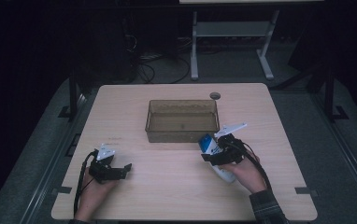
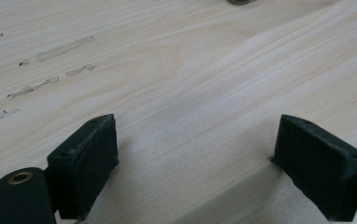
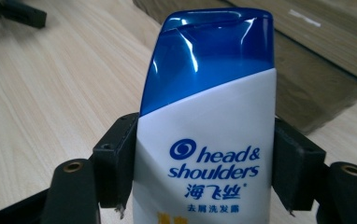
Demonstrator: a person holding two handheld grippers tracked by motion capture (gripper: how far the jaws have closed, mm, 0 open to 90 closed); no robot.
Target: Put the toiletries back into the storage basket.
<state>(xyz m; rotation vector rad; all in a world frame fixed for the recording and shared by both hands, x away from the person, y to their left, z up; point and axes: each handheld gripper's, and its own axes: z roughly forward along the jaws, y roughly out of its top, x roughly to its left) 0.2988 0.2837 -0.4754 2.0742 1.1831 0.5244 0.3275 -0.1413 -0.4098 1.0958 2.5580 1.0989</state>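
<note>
White plastic with a shiny blue cap makes up the shampoo bottle [image 3: 207, 140], and it is held across its flat sides by the right hand-held gripper [image 1: 217, 153], whose black pads press on both sides. The bottle is lifted off the pale wooden desk [image 1: 176, 186], near the right edge, just in front of the see-through brown plastic bin [image 1: 182, 120] that sits toward the far middle of the desk.

The step seems to be putting the bottle into the bin. The grip should be kept firm, because the smooth plastic could slip. The bottle should be raised above the near wall of the bin before it is moved over, so the cap is not bumped. It should then be lowered inside and let go gently.

Blue writing is printed on the bottle's white front, and the cap is slanted.

The left hand-held gripper [image 1: 112, 169] is rested near the front left corner, with its jaws wide apart and nothing between them.
</note>
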